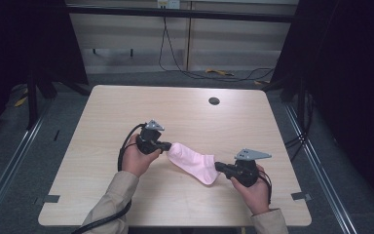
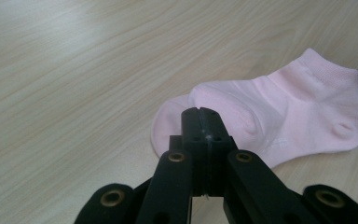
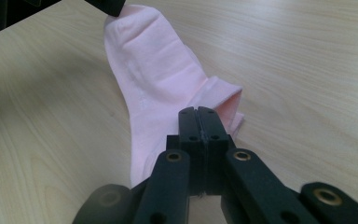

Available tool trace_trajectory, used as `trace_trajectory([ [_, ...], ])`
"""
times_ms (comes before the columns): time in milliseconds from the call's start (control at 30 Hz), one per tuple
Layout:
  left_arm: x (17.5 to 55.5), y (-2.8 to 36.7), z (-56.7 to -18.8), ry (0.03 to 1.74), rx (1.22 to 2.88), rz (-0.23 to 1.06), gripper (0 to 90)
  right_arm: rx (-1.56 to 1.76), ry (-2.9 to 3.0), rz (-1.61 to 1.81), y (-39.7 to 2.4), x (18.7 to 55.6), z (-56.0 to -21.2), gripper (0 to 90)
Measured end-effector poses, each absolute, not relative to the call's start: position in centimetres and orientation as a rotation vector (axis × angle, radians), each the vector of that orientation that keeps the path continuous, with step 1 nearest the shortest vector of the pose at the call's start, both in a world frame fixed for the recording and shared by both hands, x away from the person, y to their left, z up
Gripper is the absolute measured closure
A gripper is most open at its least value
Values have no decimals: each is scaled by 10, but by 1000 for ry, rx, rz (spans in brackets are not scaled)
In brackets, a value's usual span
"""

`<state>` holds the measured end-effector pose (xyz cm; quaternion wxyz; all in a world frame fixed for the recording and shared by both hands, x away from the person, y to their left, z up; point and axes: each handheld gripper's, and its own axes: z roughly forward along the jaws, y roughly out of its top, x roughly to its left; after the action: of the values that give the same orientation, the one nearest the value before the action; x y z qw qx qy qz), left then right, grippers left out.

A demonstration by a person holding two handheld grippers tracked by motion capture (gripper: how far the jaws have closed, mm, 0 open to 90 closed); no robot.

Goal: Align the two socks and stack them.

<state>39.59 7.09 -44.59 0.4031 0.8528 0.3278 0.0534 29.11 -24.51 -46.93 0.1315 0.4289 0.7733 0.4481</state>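
Now I have a pink sock (image 1: pixel 193 163) in the middle of the wooden table (image 1: pixel 107 117), a bit nearer to me than to the far edge. It lies flat between my two hands.

On the left, my left gripper (image 1: pixel 167 146) sits at the rounded toe end. Its jaws are pressed tight together, with no gap. From the left gripper view the tips (image 2: pixel 203 122) sit right over the toe, but I cannot tell if they pinch cloth or just rest on top.

In the middle, the sock looks smooth, with small bumps and one soft fold.

On the right, my right gripper (image 1: pixel 220 166) is at the open cuff end. Its jaws are tight shut too. In the right gripper view the tips (image 3: pixel 198 122) sit on the cuff (image 3: pixel 223 95), where the cloth is doubled over. I think it may hold a bit of cuff, but the jaws hide that spot.

To do this well, I should keep both ends low and pull gently apart, so the sock stays flat. If I tug hard, one end could slip out.

The underside of the sock is hidden. The other gripper's tip is cut off at the edge of each gripper view.
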Motion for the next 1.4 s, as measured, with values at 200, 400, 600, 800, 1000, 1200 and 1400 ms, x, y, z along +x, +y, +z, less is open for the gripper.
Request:
trace_trajectory([
  [200, 398, 72, -446, 839, 2145, 139, 900, 1248, 2247, 1302, -245, 295, -472, 899],
  [400, 399, 71, -449, 837, 2156, 139, 900, 1254, 2253, 1288, -244, 296, -475, 899],
  [600, 401, 70, -453, 846, 2159, 142, 900, 1257, 2247, 1279, -246, 298, -477, 899],
  [800, 402, 70, -456, 851, 2157, 148, 900, 1265, 2252, 1264, -247, 297, -478, 898],
  [1000, 402, 68, -457, 847, 2175, 152, 900, 1256, 2254, 1247, -246, 295, -478, 898],
  [1200, 403, 68, -457, 850, 2169, 170, 900, 1266, 2257, 1233, -246, 295, -482, 897],
  [1400, 405, 71, -454, 856, 2157, 170, 900, 1264, 2251, 1250, -246, 295, -480, 897],
])
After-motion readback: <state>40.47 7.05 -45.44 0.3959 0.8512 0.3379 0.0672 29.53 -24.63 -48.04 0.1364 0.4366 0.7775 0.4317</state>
